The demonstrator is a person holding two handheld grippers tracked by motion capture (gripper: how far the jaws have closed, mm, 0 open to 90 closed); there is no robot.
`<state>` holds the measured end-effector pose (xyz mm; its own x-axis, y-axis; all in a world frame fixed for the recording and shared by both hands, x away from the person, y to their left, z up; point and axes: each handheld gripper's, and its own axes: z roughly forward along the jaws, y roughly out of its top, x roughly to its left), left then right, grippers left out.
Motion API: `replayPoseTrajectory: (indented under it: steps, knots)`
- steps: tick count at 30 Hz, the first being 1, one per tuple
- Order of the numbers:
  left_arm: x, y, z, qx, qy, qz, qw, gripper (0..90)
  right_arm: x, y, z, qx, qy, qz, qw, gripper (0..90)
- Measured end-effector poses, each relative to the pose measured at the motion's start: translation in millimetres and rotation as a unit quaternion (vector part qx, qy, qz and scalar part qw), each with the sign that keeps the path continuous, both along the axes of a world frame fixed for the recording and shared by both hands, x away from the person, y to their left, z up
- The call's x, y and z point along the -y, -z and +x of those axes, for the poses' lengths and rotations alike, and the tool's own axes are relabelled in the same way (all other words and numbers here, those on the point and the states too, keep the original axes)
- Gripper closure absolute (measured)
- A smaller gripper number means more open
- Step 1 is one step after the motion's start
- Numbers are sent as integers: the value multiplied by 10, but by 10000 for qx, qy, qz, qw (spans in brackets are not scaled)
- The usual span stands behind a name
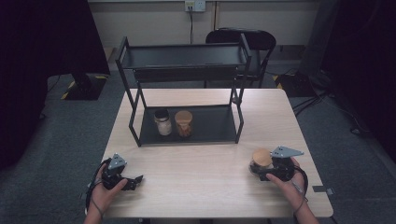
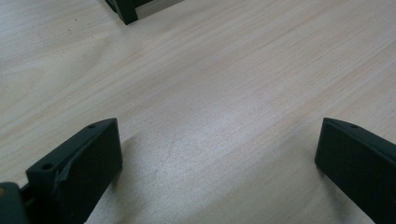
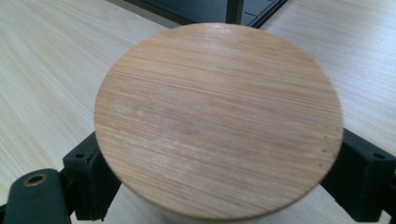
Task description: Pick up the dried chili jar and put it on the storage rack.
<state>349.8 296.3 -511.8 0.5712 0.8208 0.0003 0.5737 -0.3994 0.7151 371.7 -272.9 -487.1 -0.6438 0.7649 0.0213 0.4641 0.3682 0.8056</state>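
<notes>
From above, the pale wooden surface (image 1: 205, 163) carries a black two-tier rack (image 1: 187, 93) toward its 12 o'clock edge. On the rack's lower tray stand two jars side by side: a dark-lidded jar (image 1: 162, 122) with pale contents, and just to its 3 o'clock a wooden-lidded jar (image 1: 184, 123) with brownish contents. A third jar, the cork-topped jar (image 1: 260, 161), stands at about 4 o'clock on the surface, well apart from the rack, with the right tongs (image 1: 262, 171) set around its body and a hand behind them.

The right gripper view adds what the high view cannot: the jar's round wooden lid (image 3: 217, 116) seen close, with one black jaw at each side below its rim. The lid hides the pads, so whether they press on the glass cannot be told. A rack corner post (image 3: 234, 10) shows beyond the lid at 12 o'clock.

The left tongs (image 1: 133, 179) lie low at about 8 o'clock on the surface, held by the other hand. The left gripper view (image 2: 215, 154) settles their state: the jaws stand wide apart with bare wood grain between them, and a rack foot (image 2: 125, 10) shows far off at 11 o'clock. A black chair (image 1: 243, 44) stands behind the rack.
</notes>
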Motion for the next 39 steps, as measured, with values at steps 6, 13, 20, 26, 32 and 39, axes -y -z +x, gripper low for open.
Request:
replayPoseTrajectory:
  steps: [6,13,20,26,32,39]
  knots:
    - [-1,0,0,0,2,-1,10000,2,-24,33,10,-56,-53,-105,9999,144]
    - [-1,0,0,2,2,-2,10000,2,-46,63,22,-54,-71,-201,9998,204]
    - [-1,0,0,1,3,-2,10000,2,-45,61,28,-29,-102,-161,9998,248]
    - [-1,0,0,1,3,-3,10000,2,-43,64,34,-17,-98,-147,9998,251]
    - [-1,0,0,0,4,-1,10000,2,-42,65,38,5,-81,-146,9999,252]
    - [-1,0,0,0,5,0,10000,2,-69,33,40,84,-107,-219,9997,253]
